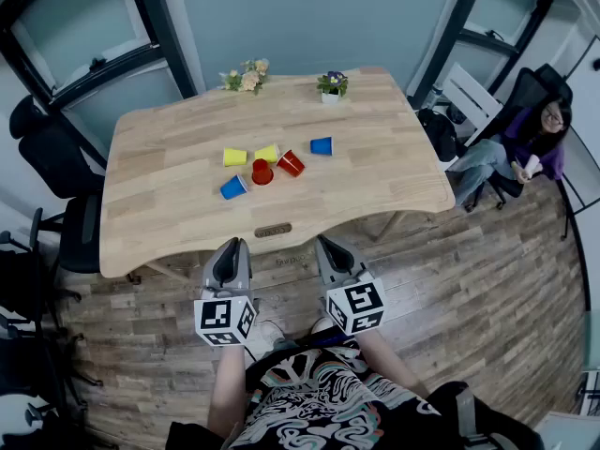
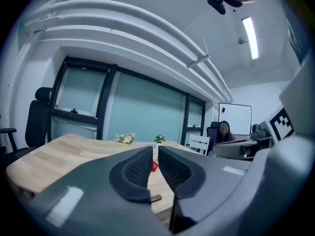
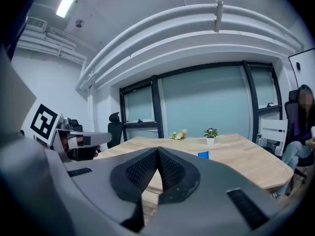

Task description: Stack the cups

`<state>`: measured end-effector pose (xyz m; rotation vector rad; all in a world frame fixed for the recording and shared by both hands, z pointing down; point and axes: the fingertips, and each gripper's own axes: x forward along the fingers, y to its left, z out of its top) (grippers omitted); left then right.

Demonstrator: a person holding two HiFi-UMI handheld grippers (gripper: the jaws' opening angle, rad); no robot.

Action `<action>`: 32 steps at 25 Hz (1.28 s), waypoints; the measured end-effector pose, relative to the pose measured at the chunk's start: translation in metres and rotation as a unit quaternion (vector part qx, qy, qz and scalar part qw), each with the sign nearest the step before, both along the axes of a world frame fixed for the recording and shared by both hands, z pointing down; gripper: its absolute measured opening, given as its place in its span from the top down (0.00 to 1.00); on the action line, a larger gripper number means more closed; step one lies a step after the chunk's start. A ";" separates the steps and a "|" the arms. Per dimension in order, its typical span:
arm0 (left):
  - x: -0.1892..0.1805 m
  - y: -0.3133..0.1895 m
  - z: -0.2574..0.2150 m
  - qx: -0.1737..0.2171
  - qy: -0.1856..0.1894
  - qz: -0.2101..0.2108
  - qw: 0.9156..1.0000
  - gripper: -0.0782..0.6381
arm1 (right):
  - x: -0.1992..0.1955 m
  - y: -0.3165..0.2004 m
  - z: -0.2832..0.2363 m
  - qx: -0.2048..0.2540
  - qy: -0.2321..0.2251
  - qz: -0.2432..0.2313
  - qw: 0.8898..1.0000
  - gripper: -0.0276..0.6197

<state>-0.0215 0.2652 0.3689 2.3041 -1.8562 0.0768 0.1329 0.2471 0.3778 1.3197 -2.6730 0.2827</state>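
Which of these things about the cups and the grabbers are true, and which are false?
Six cups are on the table. True.
The cups are already stacked. False: they lie scattered, none inside another.
The left gripper holds a red cup. False: it is shut and empty.
Flowers stand at the table's far edge. True.
The right gripper is over the cups. False: it is by the table's near edge.

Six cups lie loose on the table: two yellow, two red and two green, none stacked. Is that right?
Not quite: none is green. The head view shows two yellow cups, two red cups and two blue cups, six loose on the table, none stacked.
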 end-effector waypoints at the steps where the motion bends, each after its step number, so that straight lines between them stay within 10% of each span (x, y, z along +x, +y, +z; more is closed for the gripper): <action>1: 0.001 0.001 0.000 0.000 -0.001 -0.001 1.000 0.86 | 0.002 0.001 0.000 0.000 0.000 -0.001 1.000 0.95; 16: 0.021 0.009 0.001 -0.002 -0.003 -0.023 1.000 0.86 | 0.030 0.006 0.004 -0.005 -0.008 -0.019 1.000 0.95; 32: 0.016 -0.036 0.033 -0.030 0.027 -0.009 0.999 0.71 | 0.023 -0.029 0.031 -0.040 -0.007 -0.031 0.999 0.72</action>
